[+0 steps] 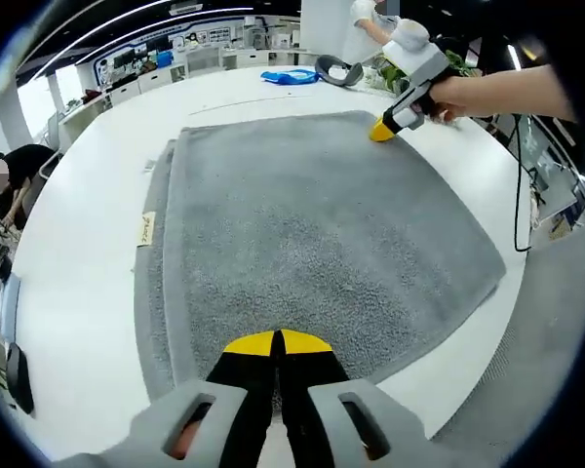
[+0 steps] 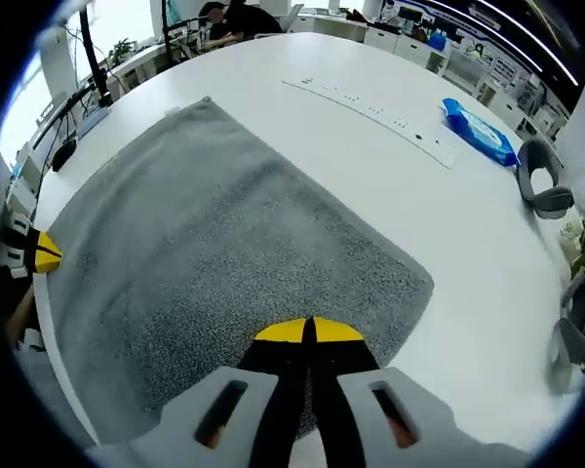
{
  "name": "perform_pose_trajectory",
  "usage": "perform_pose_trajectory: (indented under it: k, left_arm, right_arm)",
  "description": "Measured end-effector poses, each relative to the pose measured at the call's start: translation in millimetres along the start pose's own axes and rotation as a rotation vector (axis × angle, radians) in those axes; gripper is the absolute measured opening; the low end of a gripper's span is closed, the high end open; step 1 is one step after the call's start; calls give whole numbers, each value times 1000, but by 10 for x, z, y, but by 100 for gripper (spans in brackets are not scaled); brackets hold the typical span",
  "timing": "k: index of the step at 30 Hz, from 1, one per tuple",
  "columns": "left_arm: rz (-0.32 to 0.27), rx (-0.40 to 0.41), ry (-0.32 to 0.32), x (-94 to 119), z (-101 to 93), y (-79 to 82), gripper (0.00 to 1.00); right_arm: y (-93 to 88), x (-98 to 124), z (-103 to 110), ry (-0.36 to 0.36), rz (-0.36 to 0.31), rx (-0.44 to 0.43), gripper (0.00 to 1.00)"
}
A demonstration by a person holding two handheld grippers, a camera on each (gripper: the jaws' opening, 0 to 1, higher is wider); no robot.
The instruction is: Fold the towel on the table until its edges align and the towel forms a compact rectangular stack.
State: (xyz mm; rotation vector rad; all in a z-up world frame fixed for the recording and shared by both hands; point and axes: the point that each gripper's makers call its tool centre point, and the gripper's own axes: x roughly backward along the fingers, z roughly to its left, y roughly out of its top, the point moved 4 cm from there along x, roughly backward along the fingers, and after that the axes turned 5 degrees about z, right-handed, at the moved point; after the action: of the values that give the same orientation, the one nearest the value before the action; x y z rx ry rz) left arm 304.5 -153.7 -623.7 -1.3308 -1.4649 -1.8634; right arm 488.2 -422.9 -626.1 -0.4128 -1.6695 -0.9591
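Grey towel [image 1: 312,253] folded once on the white table [image 1: 78,273], with 2 grippers at opposite corners.

Your left gripper [image 1: 276,343] sits at the towel's near edge, jaws pressed together; whether they pinch cloth cannot be told. Your right gripper [image 2: 307,331] rests at the far right corner, jaws likewise closed. The lower layer projects along the left side. A blue packet [image 2: 480,131] lies well beyond the towel.
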Motion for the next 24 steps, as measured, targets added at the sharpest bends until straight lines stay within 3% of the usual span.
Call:
perform_pose_trajectory:
  k: [14, 18, 19, 24]
  left_arm:
    - [-11, -27, 3, -73, -393, 119, 0]
    - [23, -50, 4, -87, -391, 146, 0]
    - [47, -97, 4, -86, -388, 147, 0]
    - [107, -149, 1, -104, -395, 190, 0]
  right_arm:
    - [-347, 122, -276, 1, 20, -4, 0]
    - [-399, 146, -291, 3, 8, -26, 0]
    - [-404, 153, -288, 4, 5, -31, 0]
    - [-422, 159, -281, -5, 5, -45, 0]
